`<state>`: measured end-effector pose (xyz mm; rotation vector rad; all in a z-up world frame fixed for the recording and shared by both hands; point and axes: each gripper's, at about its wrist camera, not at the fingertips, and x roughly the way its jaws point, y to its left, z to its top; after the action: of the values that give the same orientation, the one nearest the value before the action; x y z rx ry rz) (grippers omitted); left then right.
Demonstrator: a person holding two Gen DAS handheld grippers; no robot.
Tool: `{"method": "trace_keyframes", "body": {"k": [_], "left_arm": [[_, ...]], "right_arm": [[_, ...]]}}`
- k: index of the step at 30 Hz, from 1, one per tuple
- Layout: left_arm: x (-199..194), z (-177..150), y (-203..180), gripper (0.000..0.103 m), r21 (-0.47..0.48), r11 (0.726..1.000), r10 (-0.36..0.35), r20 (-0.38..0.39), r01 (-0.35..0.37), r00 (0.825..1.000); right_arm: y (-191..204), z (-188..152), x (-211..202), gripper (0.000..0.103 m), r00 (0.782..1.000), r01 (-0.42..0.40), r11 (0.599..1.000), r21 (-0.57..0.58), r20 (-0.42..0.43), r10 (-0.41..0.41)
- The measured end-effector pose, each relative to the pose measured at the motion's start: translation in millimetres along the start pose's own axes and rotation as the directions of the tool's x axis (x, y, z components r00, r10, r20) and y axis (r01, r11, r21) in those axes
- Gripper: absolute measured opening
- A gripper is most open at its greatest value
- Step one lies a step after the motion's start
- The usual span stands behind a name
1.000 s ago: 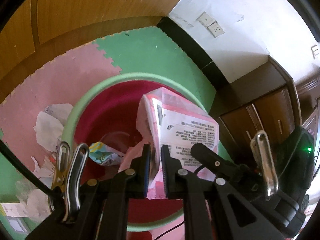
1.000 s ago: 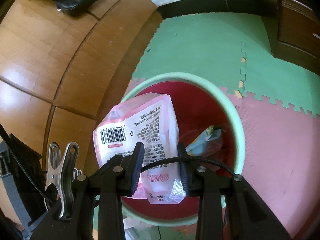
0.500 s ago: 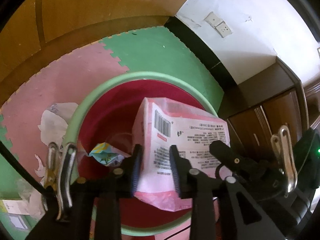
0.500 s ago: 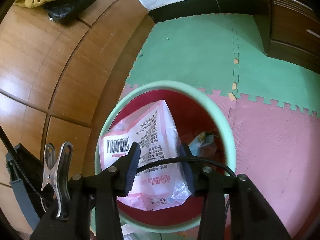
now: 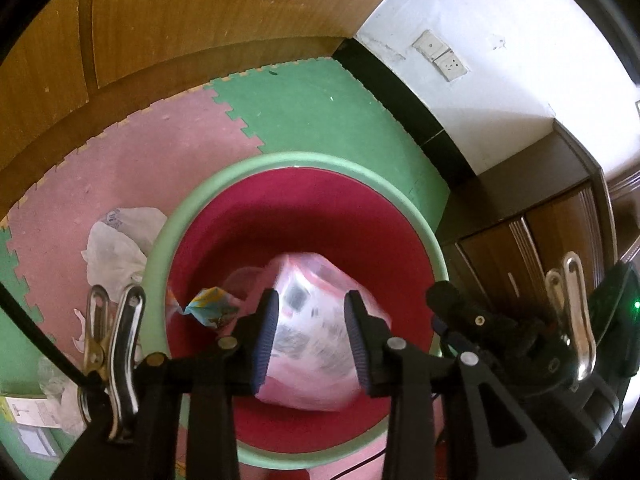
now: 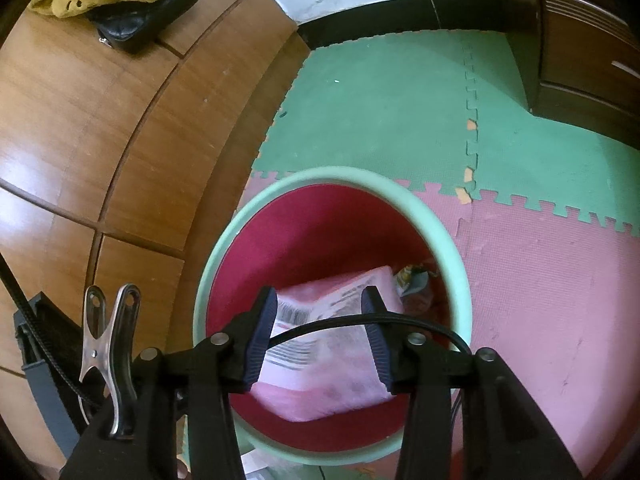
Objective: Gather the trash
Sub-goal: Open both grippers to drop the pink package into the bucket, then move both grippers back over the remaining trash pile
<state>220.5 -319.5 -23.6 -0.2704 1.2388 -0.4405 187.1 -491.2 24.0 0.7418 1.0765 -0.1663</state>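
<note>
Here, at the far left of the left wrist view, one crumpled white plastic bag (image 5: 120, 248) lies on the pink foam floor mat (image 5: 132, 152), touching the outside of the round bin with a pale green rim and a deep red inside (image 5: 304, 160). Below it, by the lower left edge of the mat, sit more white scraps and one printed paper slip (image 5: 32, 412); how many scraps there are cannot be told.

Inside the bin there are two pieces of trash. One small crumpled wrapper in blue and yellow (image 5: 212, 308) lies against the left inner wall. Just right of it, one pink and clear plastic pouch with black print (image 5: 312, 360) shows blurred within the bin.

The left gripper (image 5: 312, 340) hangs over the bin's near side with its jaws spread; they have just been opening. The pouch shows in the gap between the two blue pads, which do not press on it.

From the right wrist view, the right gripper (image 6: 320, 340) is likewise spread above the same bin (image 6: 440, 236), and its jaws have also just been widening. The pouch (image 6: 320, 384) lies below between them, unpinched, with the wrapper (image 6: 412, 280) at its far right corner.

One green foam mat (image 6: 380, 112) joins the pink one beyond the bin.
</note>
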Motion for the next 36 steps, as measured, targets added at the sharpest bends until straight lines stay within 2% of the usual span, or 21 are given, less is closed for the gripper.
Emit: {"method": "trace_keyframes", "body": {"k": [9,15,24,36], "left_arm": [[-12.3,-3.5,0.7,0.034,0.013,1.0,0.004,0.007,-0.004,1.0],[-36.2,-4.8,5.7,0.034,0.036,0.999,0.01,0.033,-0.011,0.999],[-83.8,-3.9,40.3,0.034,0.003,0.999,0.052,0.089,-0.053,0.995],[-134.5,-13.7,107.1,0.034,-0.064,0.986,0.16,0.131,-0.153,0.978]], "right_arm": [[8.7,-4.0,-2.9,0.045,1.0,-0.011,1.0,-0.016,-0.002,0.011],[23.0,-10.1,-7.3,0.045,1.0,-0.024,0.999,-0.037,0.003,0.024],[66.2,-33.2,-8.6,0.045,0.997,-0.07,0.988,-0.136,-0.019,0.068],[123.4,-75.8,-1.8,0.045,0.992,-0.118,0.958,-0.26,-0.084,0.099]]}}
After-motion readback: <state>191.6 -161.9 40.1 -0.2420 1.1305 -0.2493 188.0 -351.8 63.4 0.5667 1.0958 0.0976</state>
